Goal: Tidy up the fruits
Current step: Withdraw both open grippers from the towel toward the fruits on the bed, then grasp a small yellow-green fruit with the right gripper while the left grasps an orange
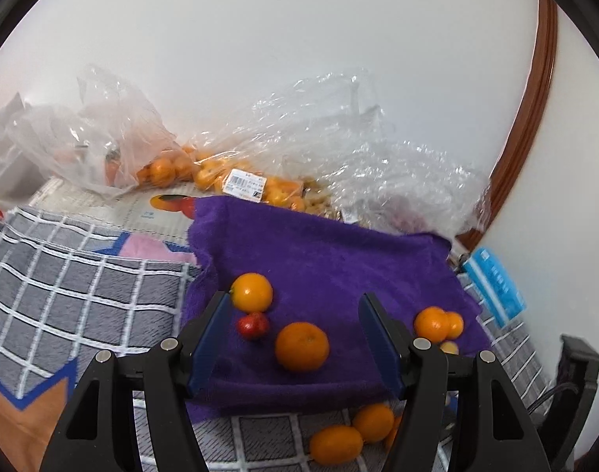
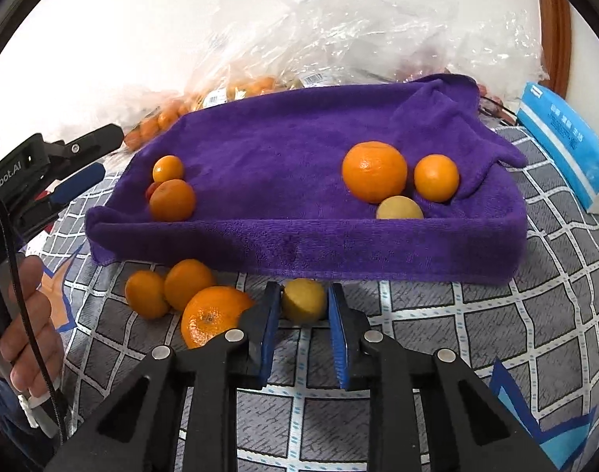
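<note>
Where the right gripper (image 2: 304,306) meets the checked cover (image 2: 476,314), its jaws are clamped on a yellow fruit (image 2: 303,303), partly hidden, just before the purple towel (image 2: 291,149). Left gripper (image 1: 295,334) jaws stand apart over an orange (image 1: 302,347); bagged fruit (image 1: 162,171) is indistinct.

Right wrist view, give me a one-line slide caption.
Right gripper shut on a yellow fruit on the checked cloth, in front of the purple towel holding sorted oranges.
</note>
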The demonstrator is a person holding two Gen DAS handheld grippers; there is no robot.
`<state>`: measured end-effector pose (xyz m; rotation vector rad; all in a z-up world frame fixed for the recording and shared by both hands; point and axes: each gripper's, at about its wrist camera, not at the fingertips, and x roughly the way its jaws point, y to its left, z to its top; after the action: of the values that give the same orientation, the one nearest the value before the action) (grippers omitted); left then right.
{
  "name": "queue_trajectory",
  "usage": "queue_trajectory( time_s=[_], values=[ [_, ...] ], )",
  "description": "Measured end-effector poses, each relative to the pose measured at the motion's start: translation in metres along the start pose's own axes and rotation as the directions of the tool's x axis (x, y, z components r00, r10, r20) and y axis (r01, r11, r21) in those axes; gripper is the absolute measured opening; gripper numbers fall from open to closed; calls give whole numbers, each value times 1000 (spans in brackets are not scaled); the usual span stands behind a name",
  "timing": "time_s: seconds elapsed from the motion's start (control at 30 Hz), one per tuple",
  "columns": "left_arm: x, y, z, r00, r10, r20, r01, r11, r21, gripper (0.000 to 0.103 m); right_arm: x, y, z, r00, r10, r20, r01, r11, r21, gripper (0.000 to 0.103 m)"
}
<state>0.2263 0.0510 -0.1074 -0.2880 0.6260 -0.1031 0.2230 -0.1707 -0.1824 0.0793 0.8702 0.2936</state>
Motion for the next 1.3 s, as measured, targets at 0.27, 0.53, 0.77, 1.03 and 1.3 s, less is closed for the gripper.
queue_trajectory(
  time_s=[0.27,0.53,0.77,1.03,1.3],
  values=[
    [-20,-10,-39,989,-53,-139,68,992,107,65,-26,-21,-2,987,-131,94,135,990,-35,24],
    [3,-25,-66,971,6,-238,26,991,134,64,-26,-33,-3,972,-205,112,209,978,-20,24],
    [15,-23,-71,962,-45,-270,67,995,72,35,-36,-39,-6,969,-203,140,204,979,7,24],
    [6,-24,-71,973,-62,-224,78,995,62,35,-13,-33,-6,979,-202,18,202,979,-24,24],
    [-4,-15,-68,980,-117,-160,120,993,8,35,-20,-35,-7,974,-216,61,217,976,-1,24]
  ],
)
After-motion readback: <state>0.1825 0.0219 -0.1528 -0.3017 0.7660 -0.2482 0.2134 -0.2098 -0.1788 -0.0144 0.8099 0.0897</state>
